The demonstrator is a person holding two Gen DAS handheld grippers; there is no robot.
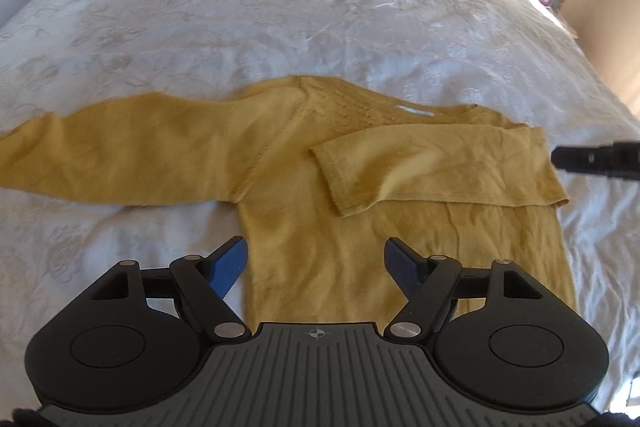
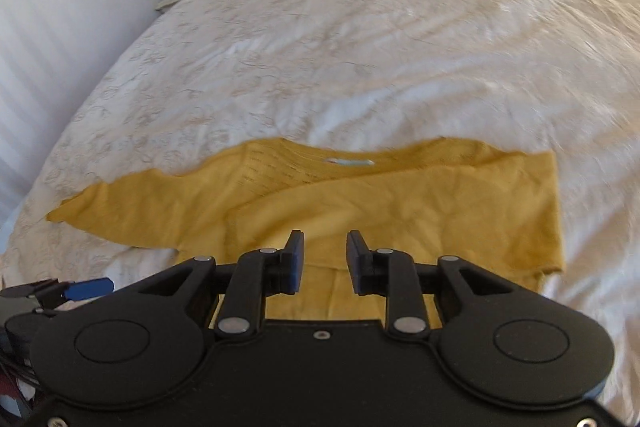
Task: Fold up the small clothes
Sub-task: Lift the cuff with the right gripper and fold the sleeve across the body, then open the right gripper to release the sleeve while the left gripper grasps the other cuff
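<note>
Lying flat on white embroidered bedspread [image 1: 320, 7], mustard knitted sweater [image 1: 320, 227] is seen, one sleeve folded inward; left gripper [image 1: 316, 267] is spread, right gripper [image 2: 325, 261] parted, both empty.

Sweater [image 1: 320, 187] flat on bed [image 1: 280, 7]

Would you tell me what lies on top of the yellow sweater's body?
One sleeve is folded across the sweater; the chest beneath it is hidden.
</note>
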